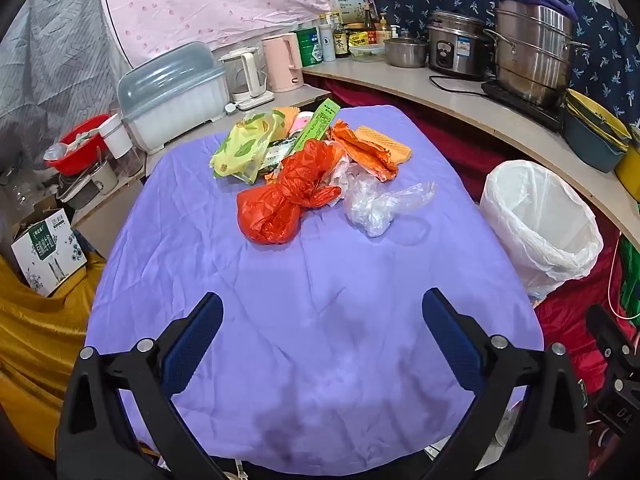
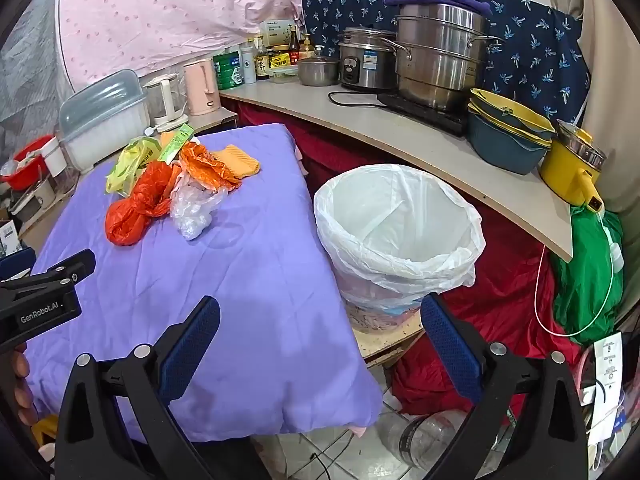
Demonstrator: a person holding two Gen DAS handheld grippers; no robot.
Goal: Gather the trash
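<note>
A trash pile (image 1: 308, 168) is heaped at the far side of the purple cloth (image 1: 304, 320). To its right, a bin (image 2: 400, 236) lined with a white bag is seen, nothing visible inside. Both the left gripper (image 1: 322, 336) and right gripper (image 2: 320, 336) are held wide open, empty, well short of the pile.

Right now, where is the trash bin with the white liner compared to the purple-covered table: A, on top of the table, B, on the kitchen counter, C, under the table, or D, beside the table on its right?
D: the trash bin stands just off the right edge of the purple-covered table, lower than the counter behind it.
</note>
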